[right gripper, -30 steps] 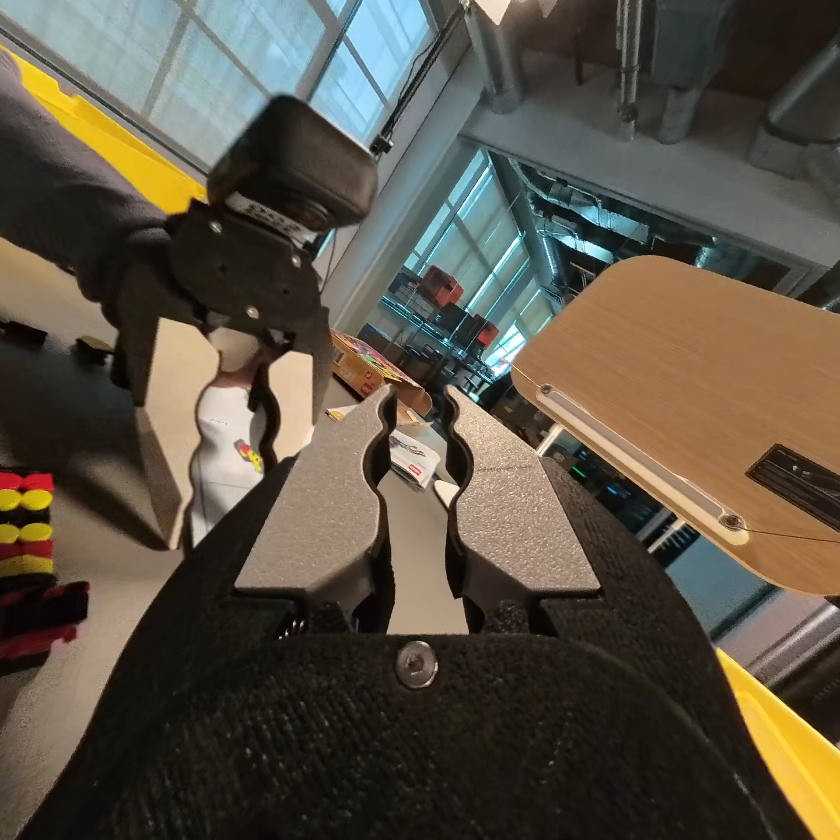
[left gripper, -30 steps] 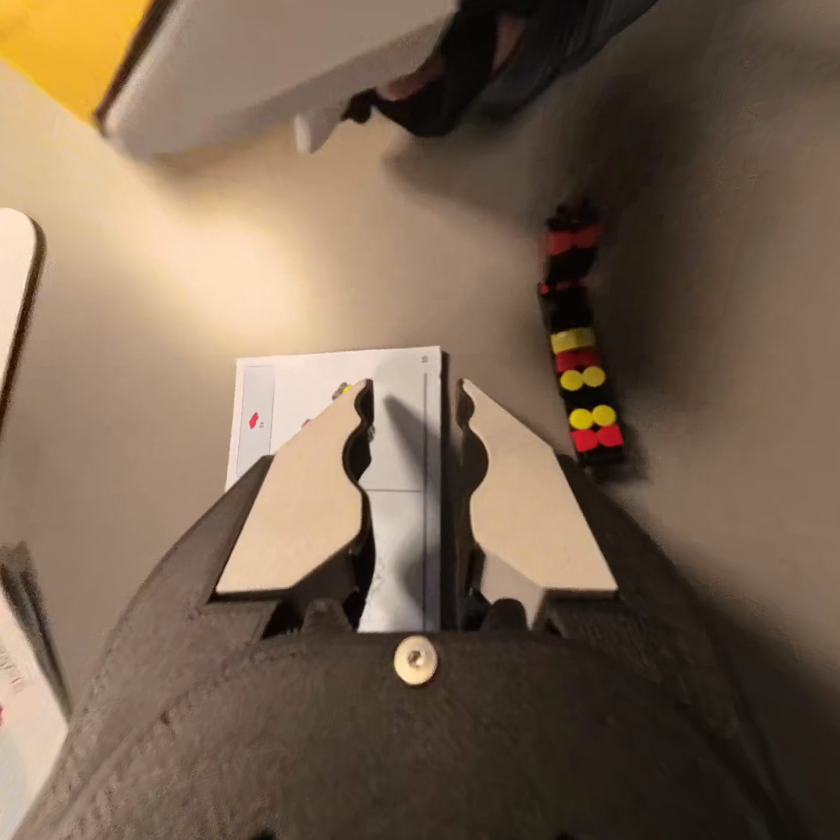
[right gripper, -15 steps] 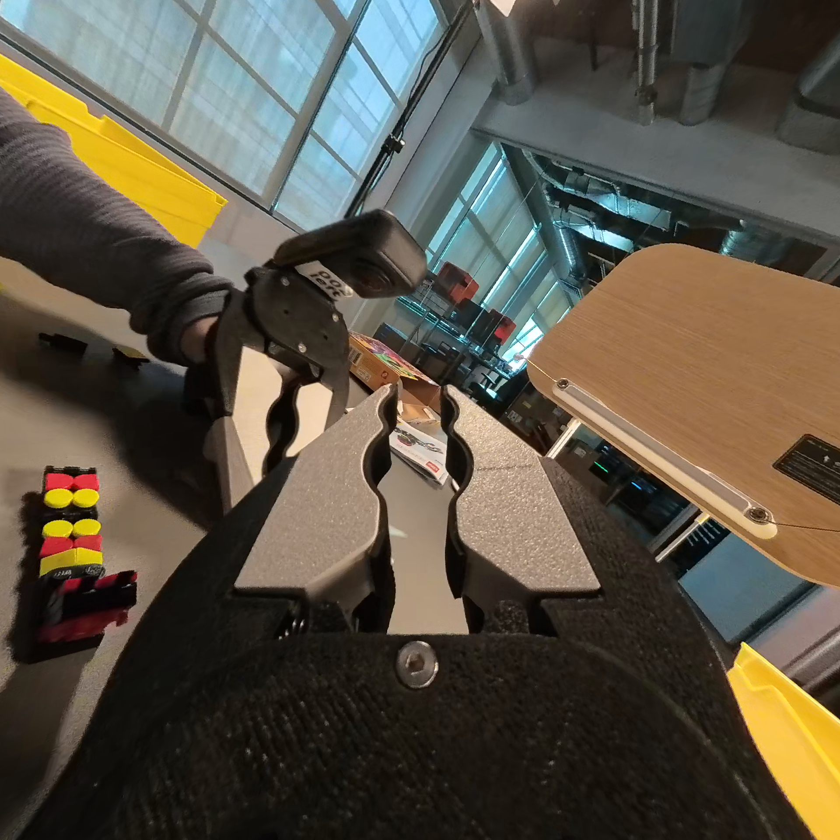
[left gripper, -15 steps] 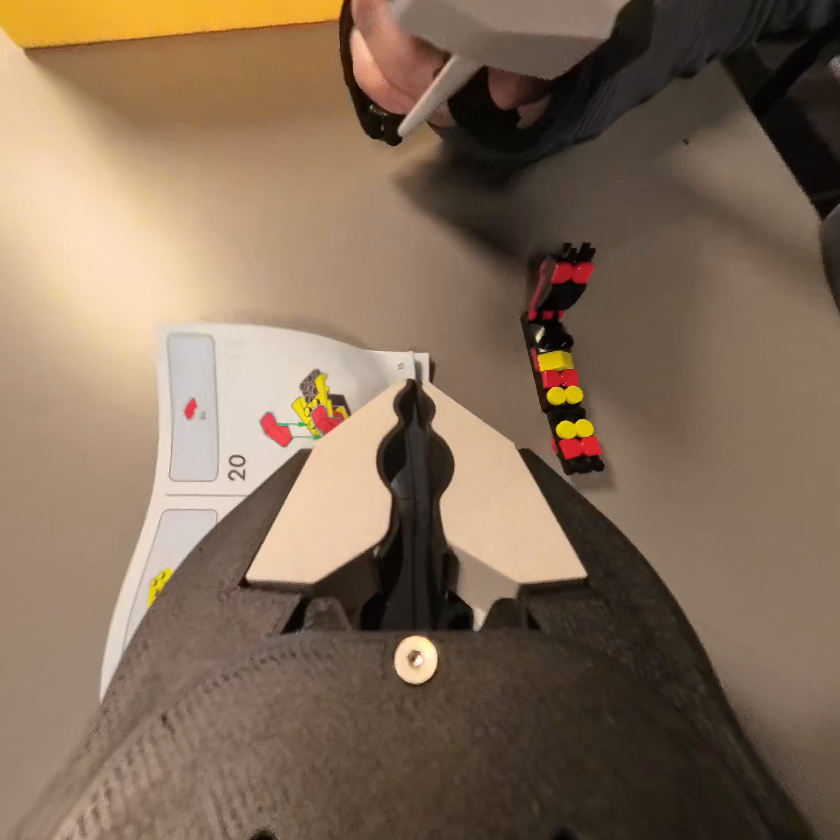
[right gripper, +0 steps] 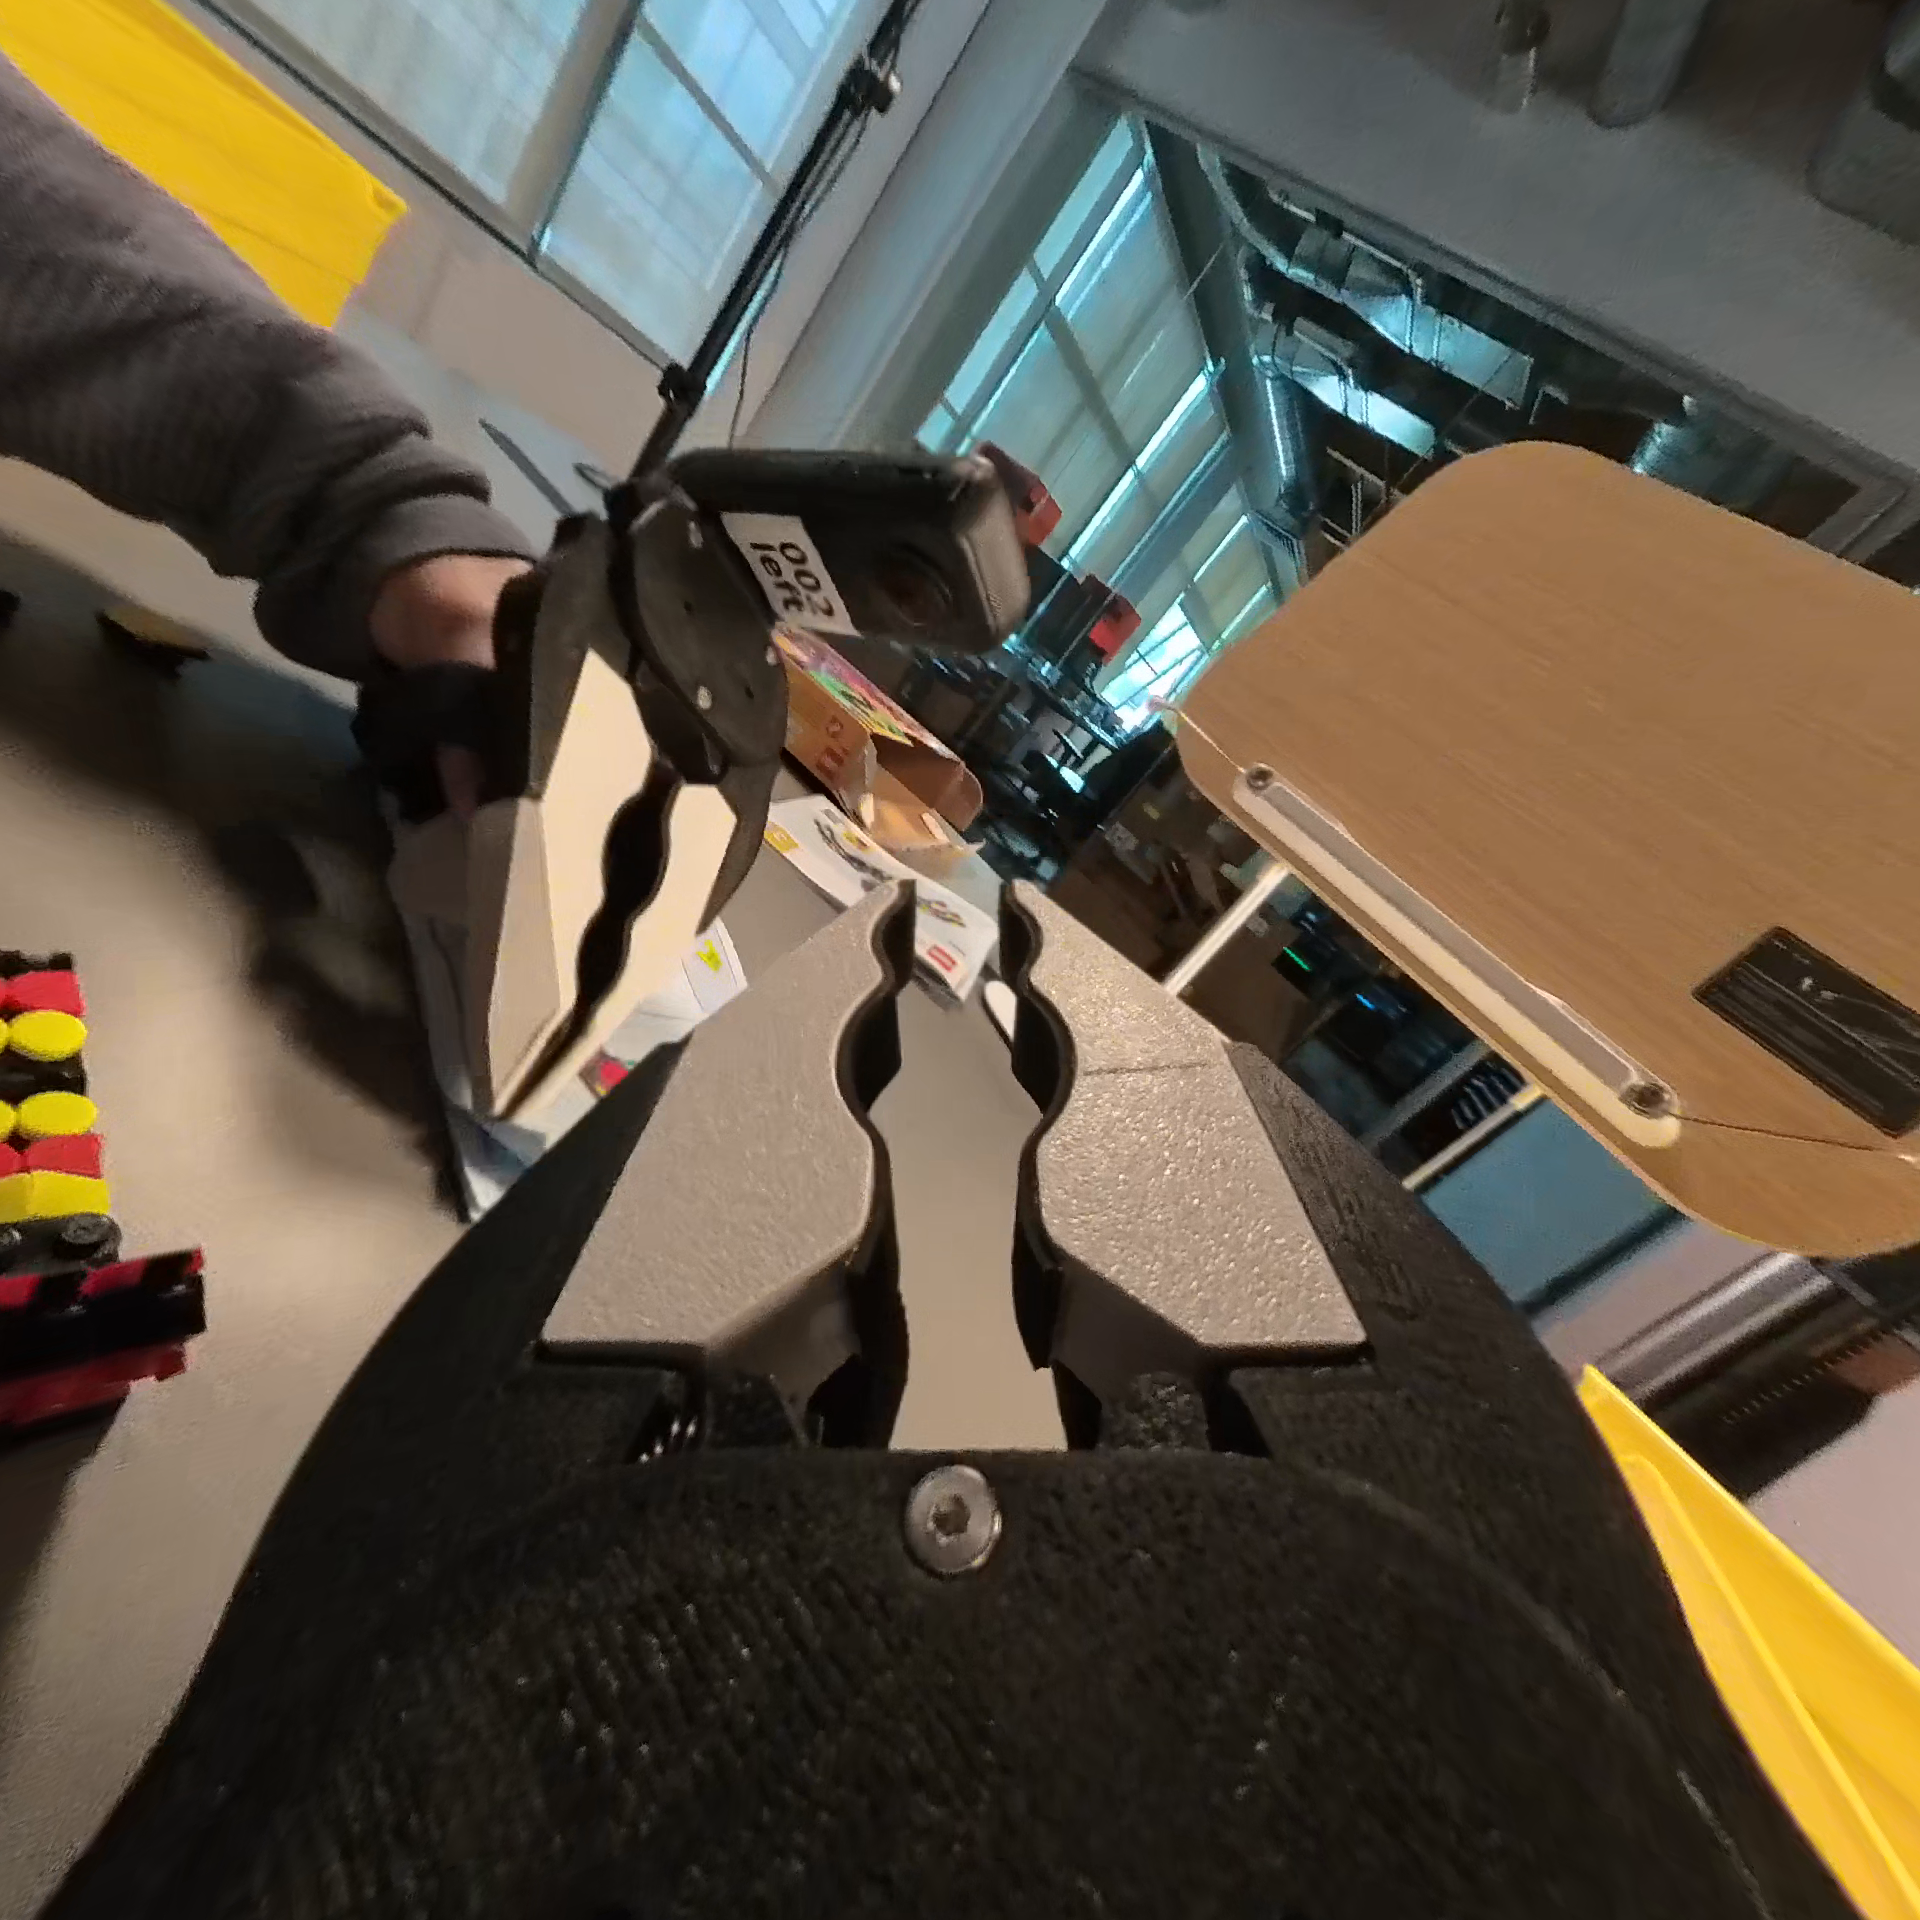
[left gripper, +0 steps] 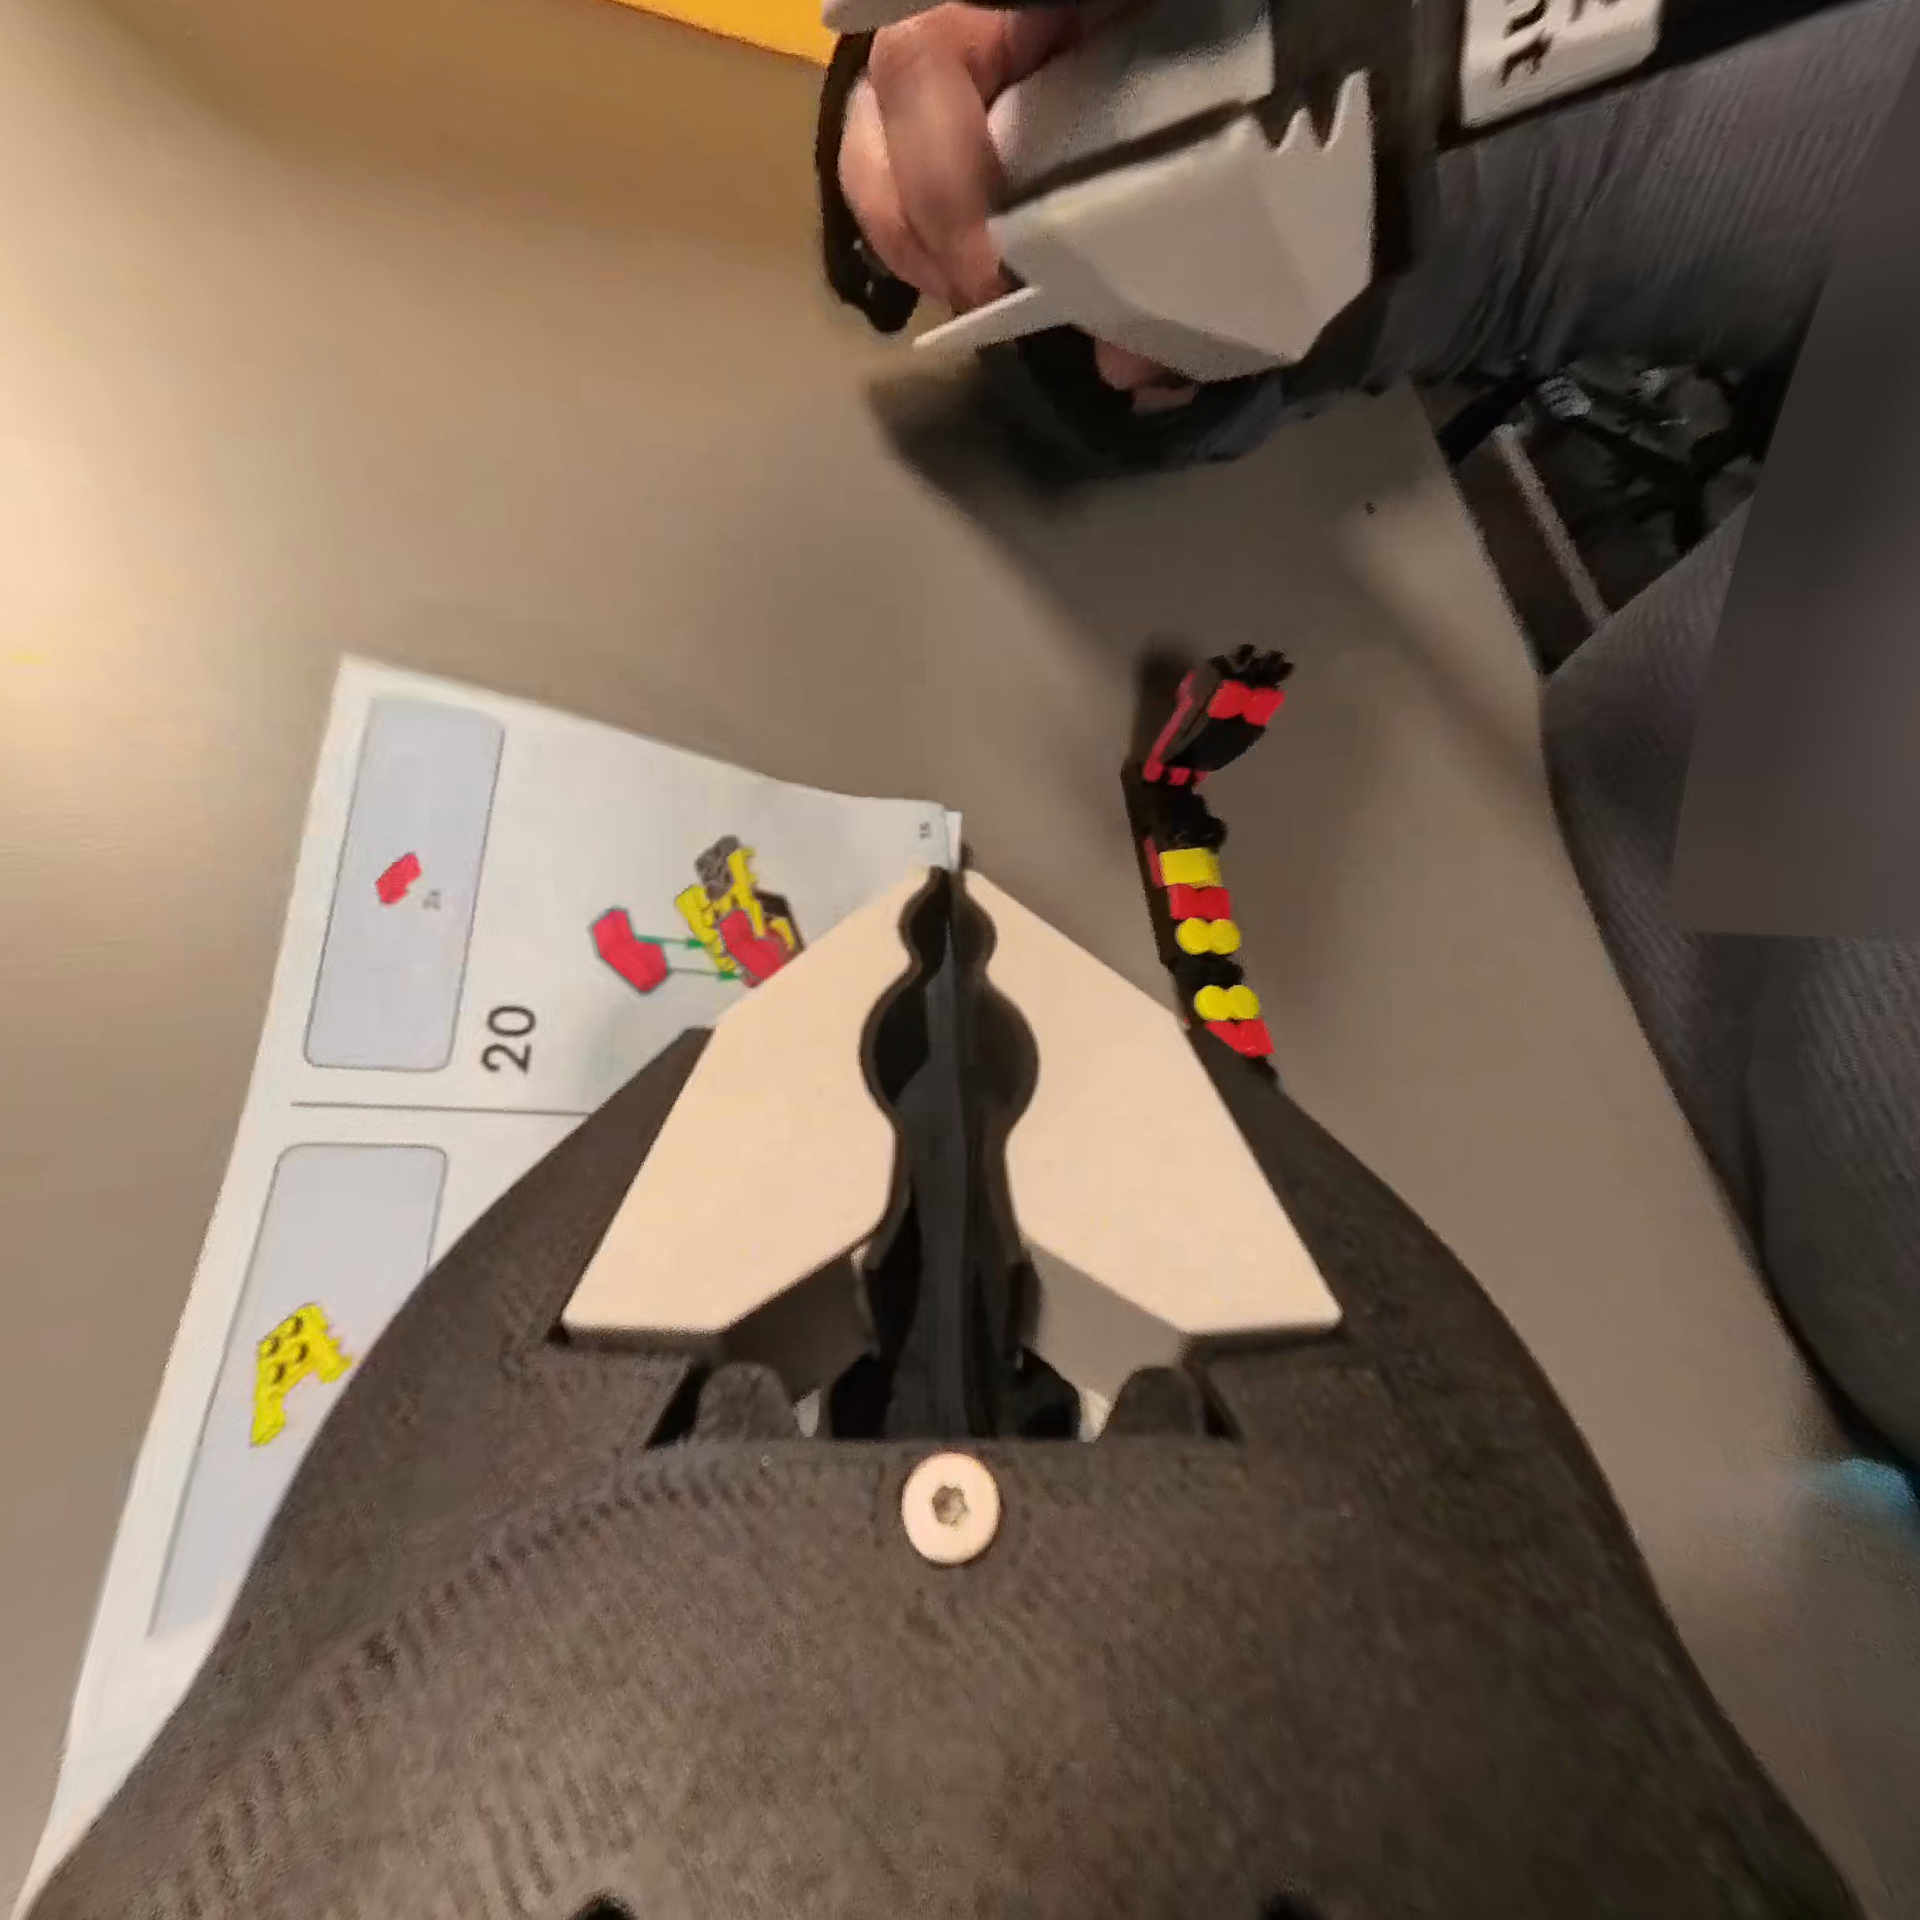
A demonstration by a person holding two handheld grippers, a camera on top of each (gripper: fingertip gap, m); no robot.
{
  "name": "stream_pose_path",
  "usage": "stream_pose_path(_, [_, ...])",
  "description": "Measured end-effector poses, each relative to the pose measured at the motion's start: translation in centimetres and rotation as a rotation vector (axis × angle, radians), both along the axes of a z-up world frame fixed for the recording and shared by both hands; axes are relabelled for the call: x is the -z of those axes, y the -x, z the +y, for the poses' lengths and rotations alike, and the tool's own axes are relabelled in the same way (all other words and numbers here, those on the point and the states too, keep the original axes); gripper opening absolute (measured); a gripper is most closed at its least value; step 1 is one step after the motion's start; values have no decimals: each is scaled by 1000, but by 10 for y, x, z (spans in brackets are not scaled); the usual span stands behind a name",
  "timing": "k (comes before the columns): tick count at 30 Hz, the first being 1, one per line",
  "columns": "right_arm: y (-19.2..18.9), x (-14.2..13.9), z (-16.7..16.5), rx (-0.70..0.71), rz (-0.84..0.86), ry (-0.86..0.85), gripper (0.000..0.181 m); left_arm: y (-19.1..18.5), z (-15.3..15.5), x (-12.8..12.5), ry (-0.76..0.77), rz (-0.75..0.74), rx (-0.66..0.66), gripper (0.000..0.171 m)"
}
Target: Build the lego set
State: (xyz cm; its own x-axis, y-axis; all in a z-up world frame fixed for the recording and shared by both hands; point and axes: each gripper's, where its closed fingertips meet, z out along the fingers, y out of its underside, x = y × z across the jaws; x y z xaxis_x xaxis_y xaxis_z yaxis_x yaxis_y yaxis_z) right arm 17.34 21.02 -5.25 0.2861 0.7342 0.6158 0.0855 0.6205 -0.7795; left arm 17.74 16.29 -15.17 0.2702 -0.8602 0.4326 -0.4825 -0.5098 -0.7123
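A long black, red and yellow lego model (left gripper: 1205, 883) lies flat on the grey table; it also shows at the left edge of the right wrist view (right gripper: 52, 1143). A printed instruction sheet (left gripper: 436, 935) lies left of it. My left gripper (left gripper: 951, 878) is shut, its tips pinching the sheet's right edge near the corner. In the right wrist view the left gripper (right gripper: 520, 1091) points down onto the curled sheet (right gripper: 665, 1018). My right gripper (right gripper: 956, 904) is open and empty, held above the table beyond the model; it also shows in the left wrist view (left gripper: 997, 312).
A yellow bin (right gripper: 260, 187) stands at the table's far side, another (right gripper: 1766, 1662) at the lower right. A lego box (right gripper: 862, 727) and booklets (right gripper: 862, 862) lie further along the table. A wooden board (right gripper: 1558, 779) hangs at the right. The table edge and a lap (left gripper: 1714, 1039) are right of the model. The left gripper's tips are roughly 11 cm from the right gripper's.
My left gripper has shut from open on the sheet's edge, and the sheet has turned relative to the model. The right gripper stays open and has shifted a little.
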Motion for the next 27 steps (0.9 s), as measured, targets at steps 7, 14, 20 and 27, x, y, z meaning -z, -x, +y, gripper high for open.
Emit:
stream_pose_path(7, [4, 24, 6, 38, -165, -27, 4, 5, 1, -31, 131, -251, 7, 0])
stream_pose_path(14, [13, 43, -13, -67, -279, -49, 0, 45, 3, -82, 104, -586, -95, 0])
stream_pose_path(20, [13, 37, -7, -18, -246, -81, 0, 67, 17, -47, -147, -211, -328, 1])
stream_pose_path(27, [10, 33, 0, 4, -216, -51, 0, 14, -1, -16, -450, 169, -111, 28])
